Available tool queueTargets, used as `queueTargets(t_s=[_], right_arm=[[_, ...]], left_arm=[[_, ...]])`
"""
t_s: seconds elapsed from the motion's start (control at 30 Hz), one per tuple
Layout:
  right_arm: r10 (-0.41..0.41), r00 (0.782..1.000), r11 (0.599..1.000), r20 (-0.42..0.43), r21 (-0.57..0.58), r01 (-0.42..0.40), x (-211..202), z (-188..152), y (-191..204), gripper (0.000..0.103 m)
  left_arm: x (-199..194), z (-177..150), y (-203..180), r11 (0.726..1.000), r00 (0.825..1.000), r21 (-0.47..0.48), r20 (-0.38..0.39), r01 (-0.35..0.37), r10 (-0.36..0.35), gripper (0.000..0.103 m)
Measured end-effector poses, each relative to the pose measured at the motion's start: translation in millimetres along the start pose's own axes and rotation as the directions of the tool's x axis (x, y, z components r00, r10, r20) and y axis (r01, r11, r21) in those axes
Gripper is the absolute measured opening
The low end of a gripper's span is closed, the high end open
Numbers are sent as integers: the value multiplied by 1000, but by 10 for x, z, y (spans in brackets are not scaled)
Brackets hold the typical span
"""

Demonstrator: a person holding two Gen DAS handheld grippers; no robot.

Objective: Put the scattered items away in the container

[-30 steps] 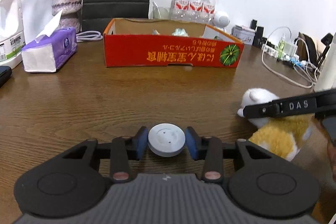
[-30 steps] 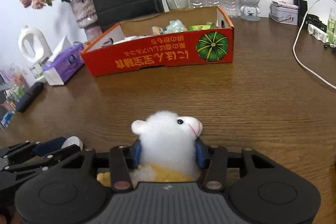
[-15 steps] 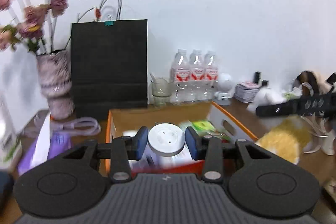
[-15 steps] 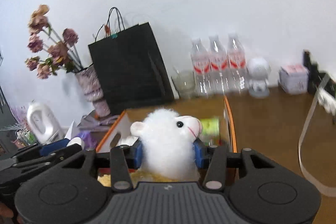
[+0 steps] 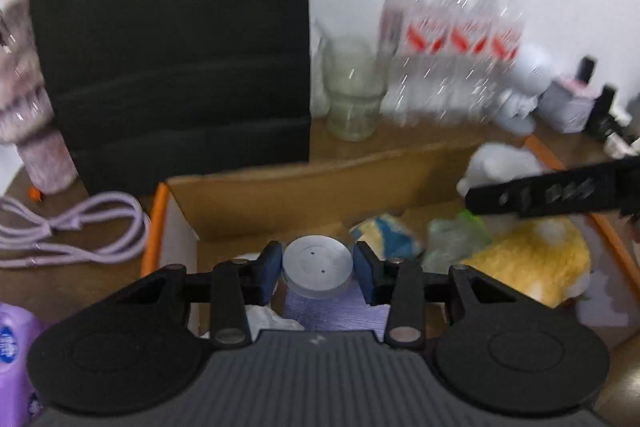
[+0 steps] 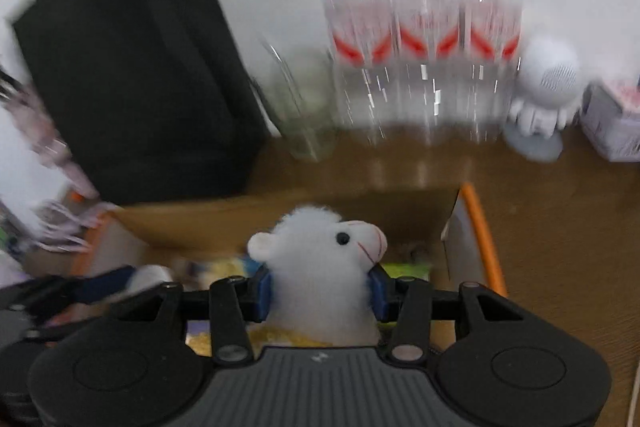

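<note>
My left gripper is shut on a white round disc and holds it over the left part of the open orange cardboard box. My right gripper is shut on a white and yellow plush sheep and holds it over the right part of the same box. The sheep and the right gripper's finger also show at the right of the left wrist view. The left gripper shows at the left of the right wrist view. Several small items lie in the box.
Behind the box stand a black paper bag, a glass, three water bottles and a white figurine. A coiled lilac cable and a vase are at the left. The views are motion-blurred.
Both grippers lifted their objects off the table and moved forward. They now hang over the inside of the box, closer to the bag and bottles.
</note>
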State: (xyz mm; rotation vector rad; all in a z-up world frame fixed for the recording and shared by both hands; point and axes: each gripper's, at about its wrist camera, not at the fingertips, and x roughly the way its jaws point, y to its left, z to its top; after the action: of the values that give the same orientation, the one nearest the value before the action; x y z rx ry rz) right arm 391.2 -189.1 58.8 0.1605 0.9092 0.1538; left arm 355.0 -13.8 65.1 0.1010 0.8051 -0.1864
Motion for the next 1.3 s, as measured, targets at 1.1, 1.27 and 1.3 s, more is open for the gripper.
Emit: queueTargets(t_s=[1.1,1.27,1.3], right_arm=[[15,911,988,412,-147,50,-1636,-950,114,96],[55,893,987,446,-161,20,-1744,-1245,113,96],[54,896,987,441,-158,18,-1769,-1276,122,96]], left_arm=[[-1785,-610,-219,984,930,-117,329,-135,167,103],[-1954,-868,-303,984,917,-111,359,-141,172,103],[-1979,-907,-302,983,918,-117,358,-139,173,103]])
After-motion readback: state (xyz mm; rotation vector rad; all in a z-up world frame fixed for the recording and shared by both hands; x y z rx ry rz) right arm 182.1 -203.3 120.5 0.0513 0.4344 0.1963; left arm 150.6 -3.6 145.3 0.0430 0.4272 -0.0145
